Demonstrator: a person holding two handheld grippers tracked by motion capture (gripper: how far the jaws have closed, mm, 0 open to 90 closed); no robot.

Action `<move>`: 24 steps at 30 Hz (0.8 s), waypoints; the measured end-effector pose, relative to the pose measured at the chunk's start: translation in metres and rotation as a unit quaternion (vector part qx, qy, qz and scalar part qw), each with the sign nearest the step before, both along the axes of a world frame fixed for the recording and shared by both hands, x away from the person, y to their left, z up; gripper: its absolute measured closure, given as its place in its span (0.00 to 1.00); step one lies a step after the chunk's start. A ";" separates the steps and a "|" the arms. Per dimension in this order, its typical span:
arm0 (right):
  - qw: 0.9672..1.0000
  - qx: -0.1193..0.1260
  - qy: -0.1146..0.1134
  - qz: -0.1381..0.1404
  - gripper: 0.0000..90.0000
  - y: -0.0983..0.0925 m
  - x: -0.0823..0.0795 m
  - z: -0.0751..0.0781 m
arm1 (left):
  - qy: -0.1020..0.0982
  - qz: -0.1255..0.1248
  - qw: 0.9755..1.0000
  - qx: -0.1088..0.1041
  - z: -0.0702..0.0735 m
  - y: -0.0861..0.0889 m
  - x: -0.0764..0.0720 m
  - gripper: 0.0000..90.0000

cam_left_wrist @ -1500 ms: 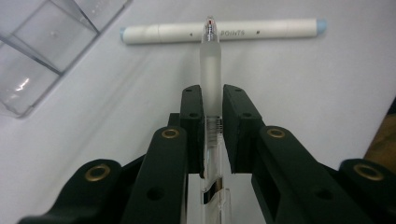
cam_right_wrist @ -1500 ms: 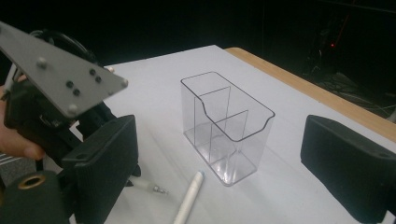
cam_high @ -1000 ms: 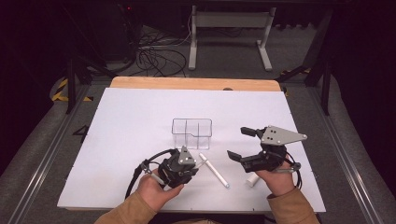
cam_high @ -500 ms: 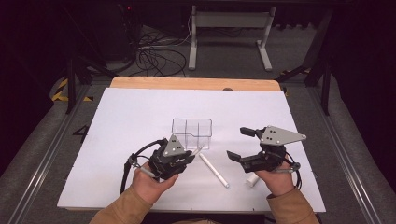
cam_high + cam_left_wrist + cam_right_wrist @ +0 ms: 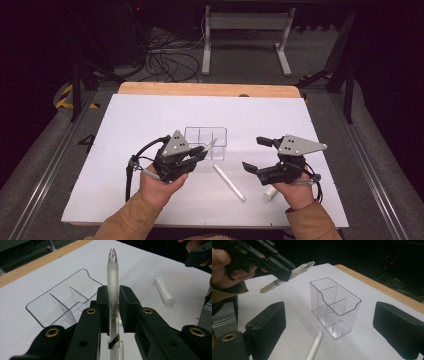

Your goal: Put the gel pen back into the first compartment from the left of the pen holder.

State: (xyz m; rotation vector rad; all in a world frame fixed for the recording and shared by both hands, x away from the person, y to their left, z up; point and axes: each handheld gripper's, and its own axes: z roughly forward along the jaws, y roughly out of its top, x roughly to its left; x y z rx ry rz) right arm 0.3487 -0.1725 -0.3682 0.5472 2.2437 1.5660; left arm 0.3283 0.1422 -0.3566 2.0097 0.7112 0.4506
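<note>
The left gripper (image 5: 197, 152) is clamping a frosted pen (image 5: 113, 277) between its two black jaws, which are pressing on the barrel from both sides. In the left gripper view the pen is running straight up between the jaws, its clear lower part passing down behind them and its pale, rounded tip sticking out well past them. In the high view the pen is being held off the table, tilted, with its tip reaching toward the near rim of the clear plastic holder (image 5: 205, 142). The right gripper view is showing the same pen (image 5: 297, 271) angled upward, with its tip up and to the left of the holder (image 5: 335, 307) and apart from it.

The holder is standing upright on the white sheet (image 5: 125, 125) that is covering the table, and thin inner walls are dividing it into compartments.

The right gripper (image 5: 257, 155) is sitting to the right of the holder with its jaws spread wide and nothing between them; the holder is framed between them farther off.

A second white pen (image 5: 229, 182) is lying flat on the sheet between the two hands, just in front of the holder. A short white cap (image 5: 270, 193) is lying near the right hand (image 5: 297, 192).
</note>
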 end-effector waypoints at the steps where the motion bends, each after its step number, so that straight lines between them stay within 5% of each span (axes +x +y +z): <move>1: 1.000 0.000 0.000 0.000 0.13 0.000 0.000 0.000 | 0.000 0.001 1.000 -0.002 0.000 0.000 0.000 0.88; 11: 1.000 0.000 0.001 0.002 0.13 0.000 0.001 -0.001 | -0.015 -0.011 1.000 -0.021 0.005 0.002 0.004 0.88; 24: 1.000 -0.002 0.003 0.002 0.13 0.001 0.001 -0.002 | -0.015 -0.002 0.997 -0.073 0.007 0.008 0.021 0.88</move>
